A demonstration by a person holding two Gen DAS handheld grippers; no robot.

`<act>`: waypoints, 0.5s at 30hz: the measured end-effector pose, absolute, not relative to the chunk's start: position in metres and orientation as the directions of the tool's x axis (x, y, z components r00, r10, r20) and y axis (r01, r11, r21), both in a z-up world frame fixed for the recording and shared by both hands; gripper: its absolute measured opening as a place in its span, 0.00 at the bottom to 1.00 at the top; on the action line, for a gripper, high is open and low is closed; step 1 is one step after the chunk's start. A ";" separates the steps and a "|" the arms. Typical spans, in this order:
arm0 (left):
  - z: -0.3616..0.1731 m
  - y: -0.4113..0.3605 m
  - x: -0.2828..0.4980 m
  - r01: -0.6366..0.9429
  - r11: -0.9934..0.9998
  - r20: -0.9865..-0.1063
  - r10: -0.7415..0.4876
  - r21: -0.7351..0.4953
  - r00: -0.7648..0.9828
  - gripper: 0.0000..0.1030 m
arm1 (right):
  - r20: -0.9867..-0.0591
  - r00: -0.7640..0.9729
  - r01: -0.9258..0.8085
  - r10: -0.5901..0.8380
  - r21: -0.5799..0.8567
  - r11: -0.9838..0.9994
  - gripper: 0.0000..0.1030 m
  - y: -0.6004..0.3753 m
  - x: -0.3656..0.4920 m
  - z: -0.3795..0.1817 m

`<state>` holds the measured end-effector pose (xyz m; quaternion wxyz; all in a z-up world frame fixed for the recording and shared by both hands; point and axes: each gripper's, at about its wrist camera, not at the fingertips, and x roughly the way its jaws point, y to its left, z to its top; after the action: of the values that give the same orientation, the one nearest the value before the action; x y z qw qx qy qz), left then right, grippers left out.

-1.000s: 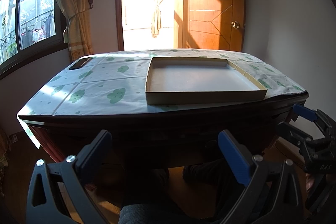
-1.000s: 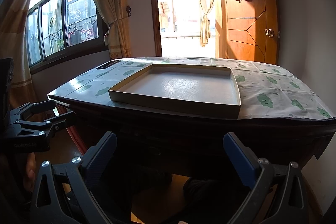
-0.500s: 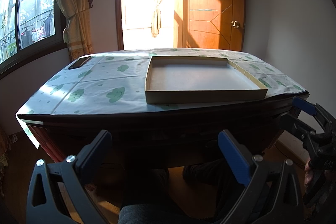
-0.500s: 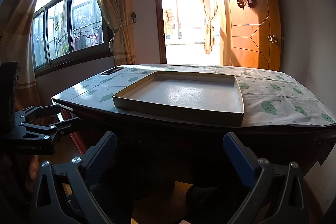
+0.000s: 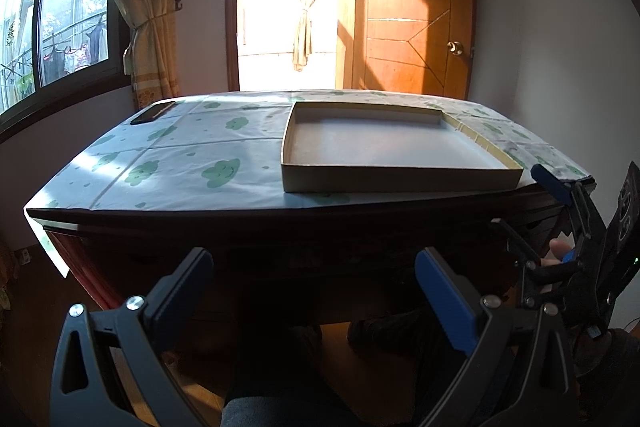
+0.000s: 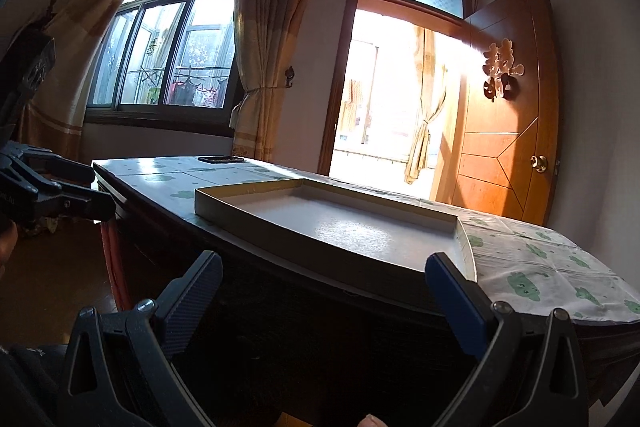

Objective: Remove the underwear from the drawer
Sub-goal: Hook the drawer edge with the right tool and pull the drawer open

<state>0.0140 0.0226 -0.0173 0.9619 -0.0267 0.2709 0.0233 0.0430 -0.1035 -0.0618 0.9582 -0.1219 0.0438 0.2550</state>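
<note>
Since earlier frame: right tool [image 6: 322,283] swung up and leftward, nearer counter [image 5: 168,163] edge; left tool [image 5: 314,277] position unchanged. Judgement: approach phase, drawer not yet reached. Left to right: phone [image 5: 152,113] far left corner; shallow tray [image 5: 384,179] right of centre. Both tools wide, holding nothing, touching nothing. Drawer and underwear not visible; dark counter front under tools.

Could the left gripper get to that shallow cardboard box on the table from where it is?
Probably yes. The left gripper is open and empty, below the table edge; the shallow cardboard box sits near that edge with nothing over it. It would have to rise first.
</note>
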 end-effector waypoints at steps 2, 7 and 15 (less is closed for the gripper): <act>-0.018 0.023 0.015 -0.062 0.997 -0.524 0.032 -0.038 0.851 1.00 | -0.090 0.879 -0.474 0.469 -0.290 0.832 0.99 -0.098 0.044 -0.073; -0.020 0.023 0.017 -0.061 0.997 -0.523 0.032 -0.039 0.852 1.00 | -0.017 0.878 -0.451 0.479 -0.368 0.813 0.99 -0.092 0.055 -0.094; -0.021 0.024 0.021 -0.075 0.996 -0.532 0.039 -0.046 0.846 1.00 | 0.017 0.867 -0.448 0.497 -0.407 0.796 0.99 -0.093 0.070 -0.112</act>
<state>0.0214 0.0243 -0.0213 0.9601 -0.0327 0.2762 0.0298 0.0701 -0.0927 -0.1122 0.9456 -0.1988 -0.0616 0.2499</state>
